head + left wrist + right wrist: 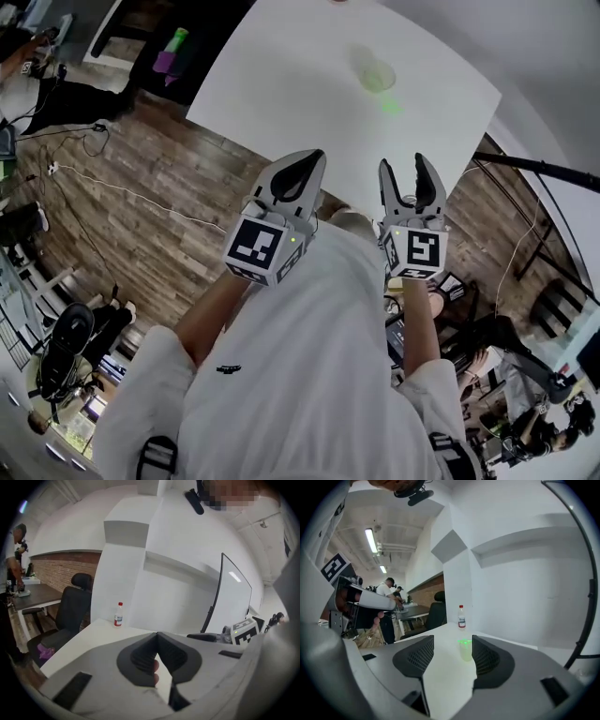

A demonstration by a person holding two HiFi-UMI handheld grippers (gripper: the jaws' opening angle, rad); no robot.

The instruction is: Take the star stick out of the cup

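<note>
A small clear cup (pixel 374 71) stands on the white table (pixel 281 84), well ahead of both grippers. In the right gripper view the cup (pixel 466 652) has the green star stick (pixel 464 642) glowing at its top. My right gripper (pixel 411 174) is held above the table's near edge and stands open, with nothing between its jaws (pixel 453 644); the cup shows far beyond the gap. The left gripper (pixel 302 171) hangs beside it, shut and empty, its tips meeting (pixel 157 636).
A small bottle (pixel 461 617) with a red cap stands at the table's far end. Beyond the table's left side are a black office chair (pixel 75 606) and wooden floor (pixel 141 178). A curved monitor (pixel 229 597) stands at the right. People work at a far desk.
</note>
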